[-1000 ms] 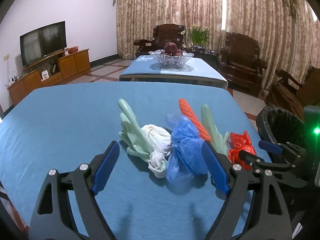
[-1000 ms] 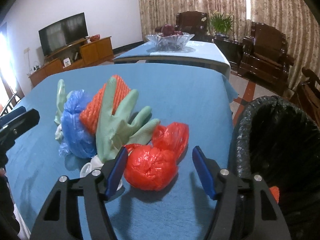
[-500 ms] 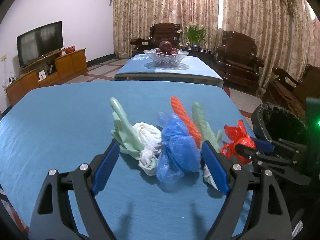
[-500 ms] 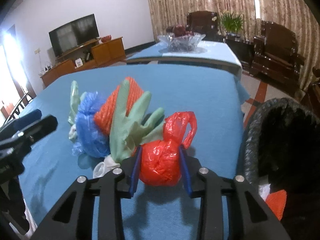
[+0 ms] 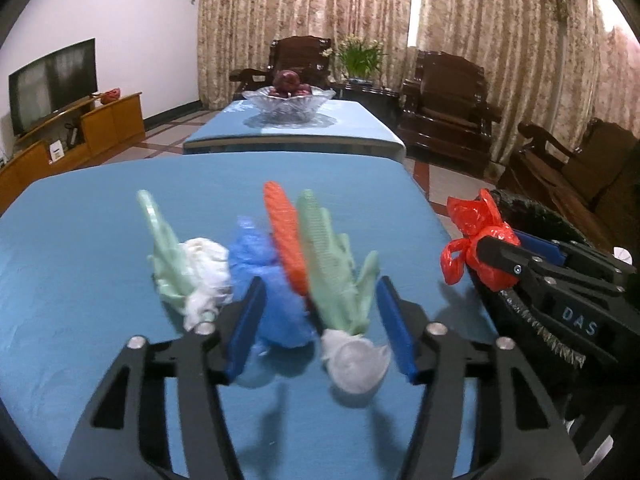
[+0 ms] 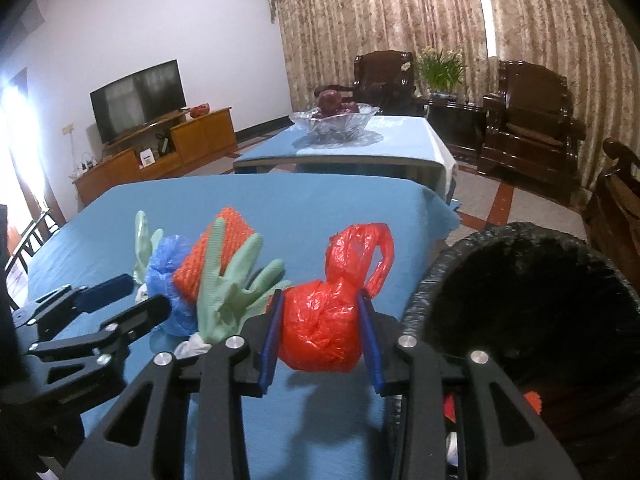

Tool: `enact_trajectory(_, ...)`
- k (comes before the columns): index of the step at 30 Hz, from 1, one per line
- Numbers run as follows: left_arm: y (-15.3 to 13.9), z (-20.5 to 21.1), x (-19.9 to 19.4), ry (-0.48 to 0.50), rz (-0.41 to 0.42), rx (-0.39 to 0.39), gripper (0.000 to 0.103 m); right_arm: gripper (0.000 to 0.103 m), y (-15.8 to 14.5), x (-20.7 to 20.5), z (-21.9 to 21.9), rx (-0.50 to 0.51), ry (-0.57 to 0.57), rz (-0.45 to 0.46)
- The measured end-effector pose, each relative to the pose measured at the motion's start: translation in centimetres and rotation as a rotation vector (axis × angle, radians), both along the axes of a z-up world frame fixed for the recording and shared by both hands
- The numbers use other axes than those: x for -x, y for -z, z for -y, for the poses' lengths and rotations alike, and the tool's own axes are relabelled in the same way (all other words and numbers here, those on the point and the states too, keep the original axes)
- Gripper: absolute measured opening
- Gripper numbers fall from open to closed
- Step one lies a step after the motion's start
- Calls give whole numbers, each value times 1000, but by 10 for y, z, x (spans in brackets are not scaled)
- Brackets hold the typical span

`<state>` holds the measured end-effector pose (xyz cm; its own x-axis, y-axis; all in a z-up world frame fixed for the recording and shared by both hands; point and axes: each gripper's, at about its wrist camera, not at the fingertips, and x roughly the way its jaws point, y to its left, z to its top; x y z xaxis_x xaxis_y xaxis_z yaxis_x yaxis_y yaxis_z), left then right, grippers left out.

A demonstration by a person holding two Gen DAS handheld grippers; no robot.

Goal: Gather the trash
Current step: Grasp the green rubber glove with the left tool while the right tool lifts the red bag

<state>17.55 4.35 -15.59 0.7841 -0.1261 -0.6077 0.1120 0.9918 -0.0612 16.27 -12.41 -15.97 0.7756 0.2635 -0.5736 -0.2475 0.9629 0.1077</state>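
My right gripper [image 6: 320, 332] is shut on a knotted red plastic bag [image 6: 324, 324] and holds it above the blue table, just left of the black-lined trash bin [image 6: 528, 304]. The bag also shows in the left wrist view [image 5: 476, 240]. My left gripper [image 5: 320, 328] is open, its fingers standing around a pile of trash: a blue plastic bag [image 5: 276, 292], an orange mesh piece [image 5: 282, 236], a green glove [image 5: 332, 268] and white crumpled trash [image 5: 356, 364]. A second green glove with white plastic [image 5: 184, 256] lies just left of it.
The blue-covered table [image 5: 100, 240] ends at the right beside the bin [image 5: 536, 216]. Behind stand a second table with a glass fruit bowl [image 5: 288, 100], dark wooden armchairs [image 5: 444, 108] and a TV cabinet [image 5: 72, 128].
My right gripper closed on the red bag and lifted it off the table toward the bin. My left gripper moved forward to the pile and narrowed around the blue bag and glove.
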Motion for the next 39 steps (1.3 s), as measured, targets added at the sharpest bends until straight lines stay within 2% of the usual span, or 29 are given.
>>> enact_trajectory(3,4,8,-10,12,-10,4,44,35,2,-1,8,-4,15,-1)
enact_trajectory(15,24,21,-41,8,-55,-33,37,35,5,-7,15,3,23,-3)
enact_trajectory(20,33,19,-49,1,-94,-28,15,35,6,-8,19,8,27,-6)
enact_trajectory(26,22,17,-41,-12,-76,-13,7,35,3,-9,23,-2,40,0)
enact_trajectory(39,-21,18,-9,-1,-2,14,4,35,-22,8,29,-10,46,63)
